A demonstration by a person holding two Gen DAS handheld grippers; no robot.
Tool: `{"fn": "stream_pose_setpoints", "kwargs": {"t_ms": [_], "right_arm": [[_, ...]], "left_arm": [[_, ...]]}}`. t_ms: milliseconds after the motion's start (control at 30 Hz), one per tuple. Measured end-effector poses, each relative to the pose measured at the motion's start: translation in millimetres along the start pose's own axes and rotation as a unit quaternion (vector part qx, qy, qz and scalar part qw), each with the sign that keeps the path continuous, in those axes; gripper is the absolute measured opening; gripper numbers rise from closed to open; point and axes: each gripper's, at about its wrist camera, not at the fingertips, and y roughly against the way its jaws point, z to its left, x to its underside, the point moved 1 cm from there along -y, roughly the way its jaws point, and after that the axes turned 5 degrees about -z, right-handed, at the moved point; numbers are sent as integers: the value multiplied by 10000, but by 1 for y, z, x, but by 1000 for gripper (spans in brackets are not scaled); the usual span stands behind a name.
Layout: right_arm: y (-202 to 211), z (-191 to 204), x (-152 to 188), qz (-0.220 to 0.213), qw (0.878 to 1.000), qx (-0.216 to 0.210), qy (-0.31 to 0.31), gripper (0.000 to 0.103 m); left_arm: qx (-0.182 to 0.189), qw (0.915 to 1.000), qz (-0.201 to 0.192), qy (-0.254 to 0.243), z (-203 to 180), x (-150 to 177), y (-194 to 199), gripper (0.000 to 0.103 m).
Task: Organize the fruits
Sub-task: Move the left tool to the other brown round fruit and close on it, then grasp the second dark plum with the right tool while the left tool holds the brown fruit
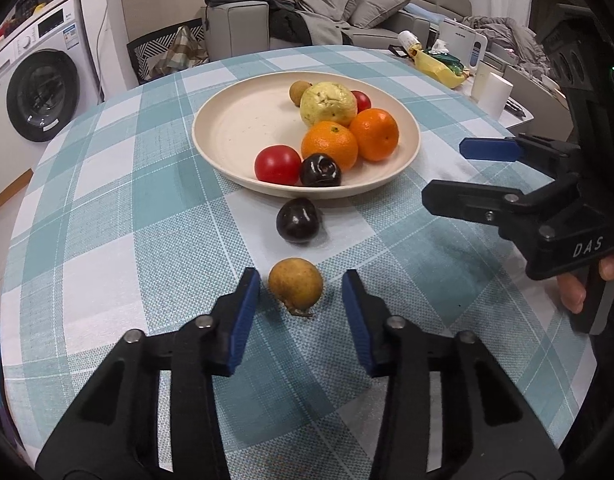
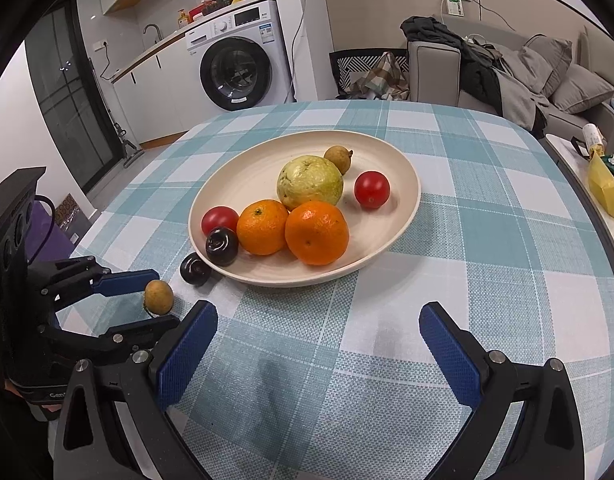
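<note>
Left wrist view, item one: a small tan longan (image 1: 295, 285) lying on the checked tablecloth (image 1: 107, 216), well short of the plate, framed between the blue pads of your left gripper (image 1: 301, 282), whose jaws stand open on either side of it and touch nothing. Item two: a dark plum (image 1: 297, 220) on the cloth just beside the near rim of the cream plate (image 1: 235, 128). Items on the plate: a second dark plum (image 1: 320, 170), two tomatoes, two oranges (image 1: 351, 140), a pale green guava (image 1: 328, 104) and another longan at the far side. Your right gripper (image 2: 319, 344) hangs over bare cloth in front of the plate, jaws wide open and empty. Handling note, as a judgement: the step looks to be taking the loose longan, so ease forward until the pads sit at its widest part, close gently because the fruit is small, round and apt to roll or squirt out, then set it in the open left half of the plate rather than against the pile. Surroundings: a round table under a teal and white check; a washing machine (image 2: 237, 70) and counter beyond; a grey sofa (image 2: 547, 80) heaped with clothes and cushions; a side surface with a yellow bag and a white cup.
</note>
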Motion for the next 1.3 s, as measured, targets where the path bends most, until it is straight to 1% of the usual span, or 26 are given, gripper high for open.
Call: {"fn": "stream_pose_setpoints", "kwargs": {"t_ms": [67, 100, 300, 533, 733, 800, 833, 900, 1000, 1067, 1167, 1300], "right_arm": [[0, 1, 1, 3, 10000, -2, 15, 103], [0, 1, 1, 2, 10000, -3, 16, 103], [-1, 2, 2, 25, 10000, -11, 20, 103], [-4, 12, 6, 116, 9998, -89, 112, 103], [-14, 28, 8, 267, 9989, -370, 73, 101], [-18, 35, 8, 333, 9981, -514, 91, 92], [-20, 40, 9, 380, 9974, -595, 125, 82], [-23, 51, 9, 399, 9969, -616, 281, 80], [-26, 64, 8, 433, 9953, -796, 349, 79], [-29, 72, 6, 437, 9945, -860, 415, 71], [-34, 82, 4, 416, 9944, -851, 467, 65], [-40, 92, 1, 406, 9951, -725, 542, 58]], "left_arm": [[58, 10000, -7, -9, -1, 0, 0, 23], [77, 10000, -12, -5, -1, 1, 0, 23], [22, 9999, -147, 81, 3, -1, 6, 23], [-117, 9979, -424, 474, 23, -6, 17, 23], [-128, 9940, -821, 706, 39, -9, 30, 23], [-147, 9925, -899, 813, 45, -9, 33, 23], [-162, 9916, -935, 884, 48, -9, 35, 23], [-201, 9894, -993, 1036, 56, -10, 37, 23], [-281, 9870, -1043, 1188, 65, -9, 40, 23], [-315, 9860, -1054, 1255, 69, -9, 40, 23], [-347, 9849, -1051, 1332, 74, -8, 39, 23], [-362, 9840, -1032, 1405, 76, -7, 38, 23]]}}
